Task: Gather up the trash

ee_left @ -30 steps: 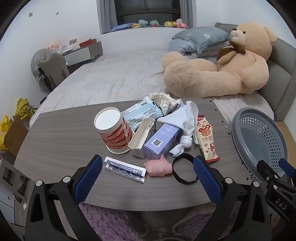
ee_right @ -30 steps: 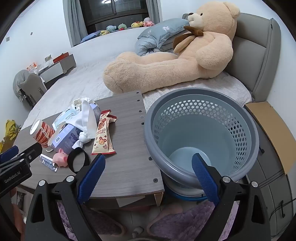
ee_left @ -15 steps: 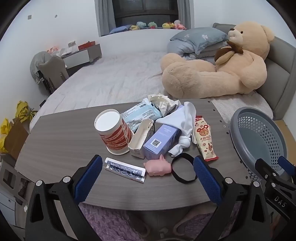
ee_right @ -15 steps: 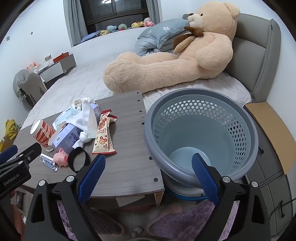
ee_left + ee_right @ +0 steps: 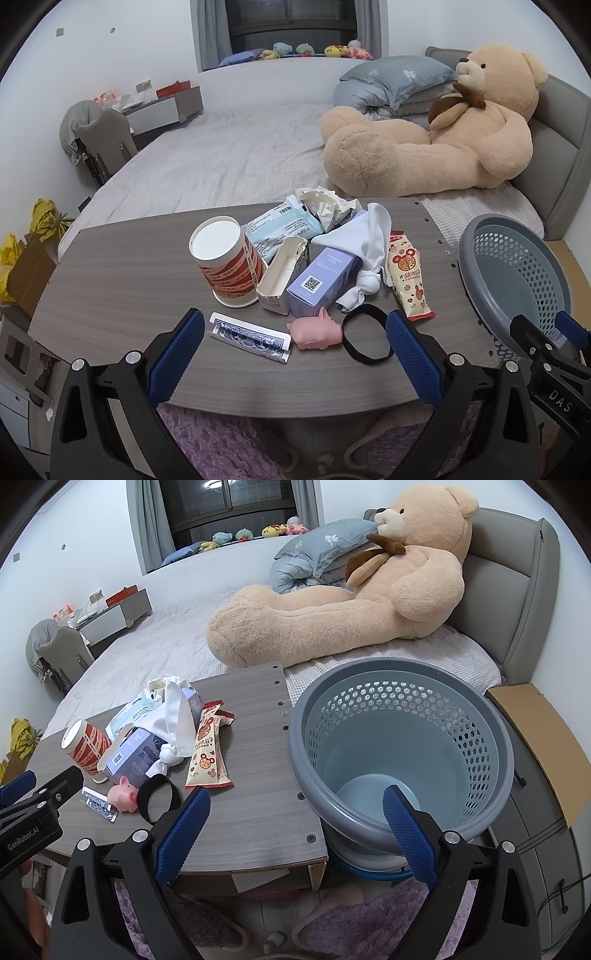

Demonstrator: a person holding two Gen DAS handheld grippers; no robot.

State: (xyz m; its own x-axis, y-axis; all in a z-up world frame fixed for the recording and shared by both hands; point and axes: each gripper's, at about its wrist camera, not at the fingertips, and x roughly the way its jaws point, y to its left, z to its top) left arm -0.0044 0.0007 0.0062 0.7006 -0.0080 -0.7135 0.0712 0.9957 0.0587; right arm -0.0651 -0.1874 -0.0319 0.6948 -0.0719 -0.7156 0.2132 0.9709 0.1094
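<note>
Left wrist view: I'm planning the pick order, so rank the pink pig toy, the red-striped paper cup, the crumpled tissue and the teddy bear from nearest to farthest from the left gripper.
1. Pink pig toy, on the table's near edge, roughly between the open left gripper's fingers.
2. Red-striped paper cup, mid-table, left of the pile.
3. Crumpled tissue, at the table's far edge.
4. Teddy bear, on the bed beyond.

Trash pile is sitting mid-table: red-striped paper cup (image 5: 226, 261) standing upright at left, opened white carton (image 5: 282, 275) and lavender box (image 5: 323, 281) lying beside it, snack wrapper (image 5: 406, 277) lying at right. Grey perforated basket (image 5: 402, 755) is standing empty, right of the table.
</note>
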